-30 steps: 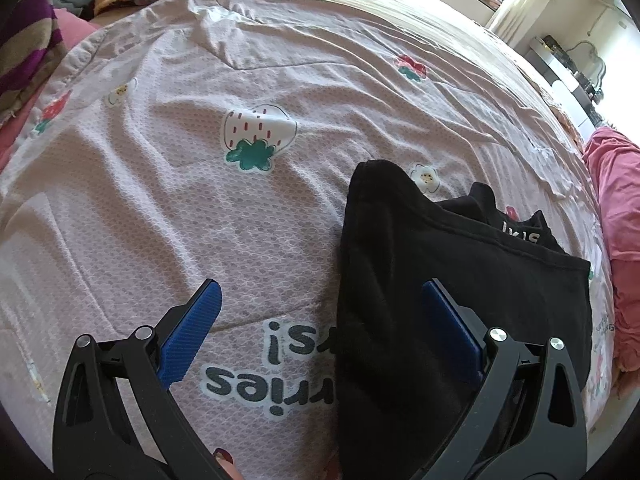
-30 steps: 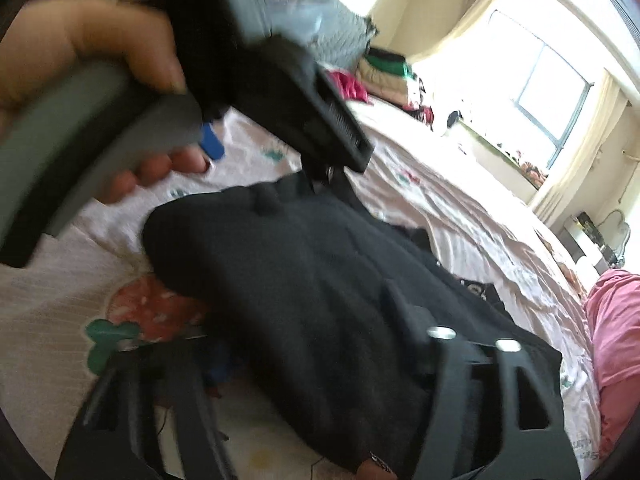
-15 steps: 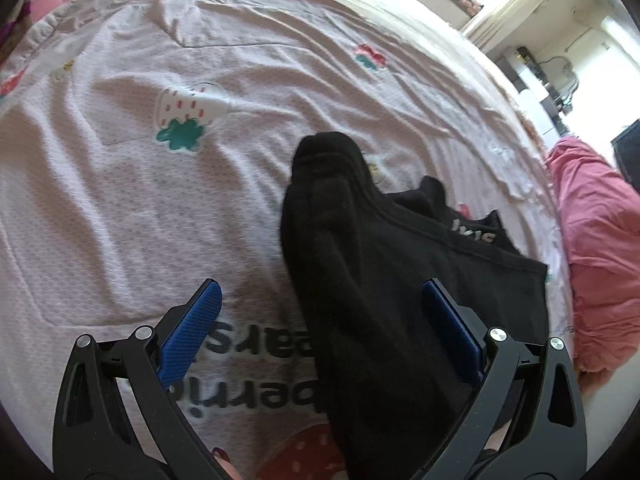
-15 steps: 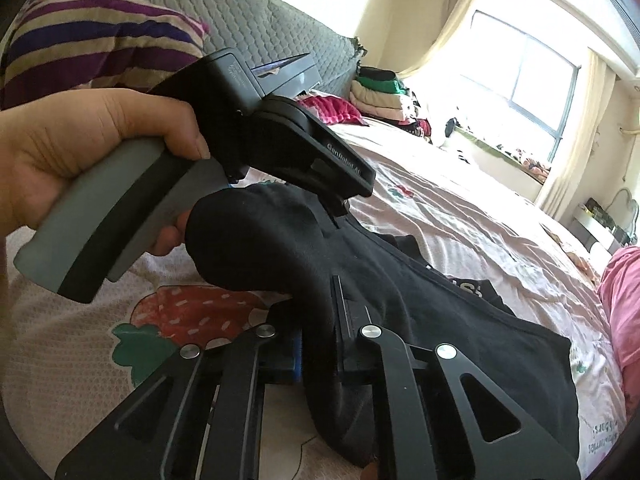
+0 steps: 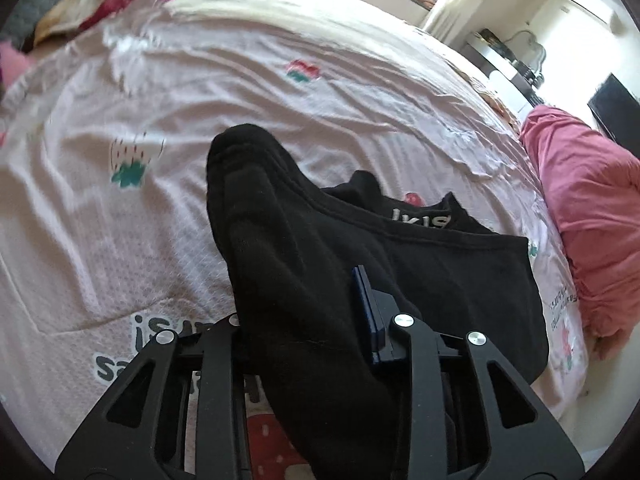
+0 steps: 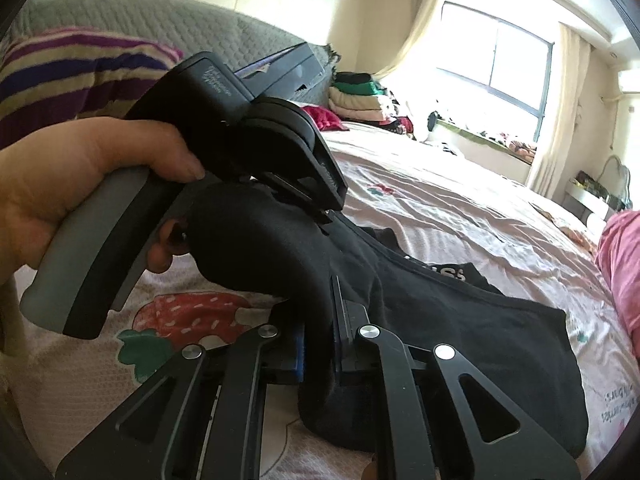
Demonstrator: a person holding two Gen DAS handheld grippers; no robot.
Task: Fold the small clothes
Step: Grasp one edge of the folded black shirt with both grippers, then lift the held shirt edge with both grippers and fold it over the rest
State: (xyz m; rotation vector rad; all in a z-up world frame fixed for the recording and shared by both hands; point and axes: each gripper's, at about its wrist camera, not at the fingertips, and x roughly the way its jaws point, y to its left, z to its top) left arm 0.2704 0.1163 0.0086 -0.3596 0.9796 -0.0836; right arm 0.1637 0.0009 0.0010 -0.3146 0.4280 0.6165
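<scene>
A black garment (image 5: 440,280) with white lettering at its waistband lies on the pink strawberry-print bedspread (image 5: 240,92). One edge of it is lifted into a fold (image 5: 256,184). My left gripper (image 5: 304,312) is shut on that fold, the cloth bunched between its jaws. My right gripper (image 6: 318,344) is shut on the same black garment (image 6: 460,332) near its lower edge. The left gripper's body (image 6: 240,120), held in a hand (image 6: 72,176), shows in the right wrist view just above the fold.
A pink blanket (image 5: 588,208) is heaped at the bed's right edge. Striped pillows (image 6: 80,68) and a grey headboard stand behind. Folded clothes (image 6: 360,96) are stacked at the far end near the window. A white side table (image 5: 504,60) stands beyond the bed.
My left gripper went from wide open to shut on the lifted fold of the black garment. My right gripper closed on the garment as well. The fold rose off the bedspread.
</scene>
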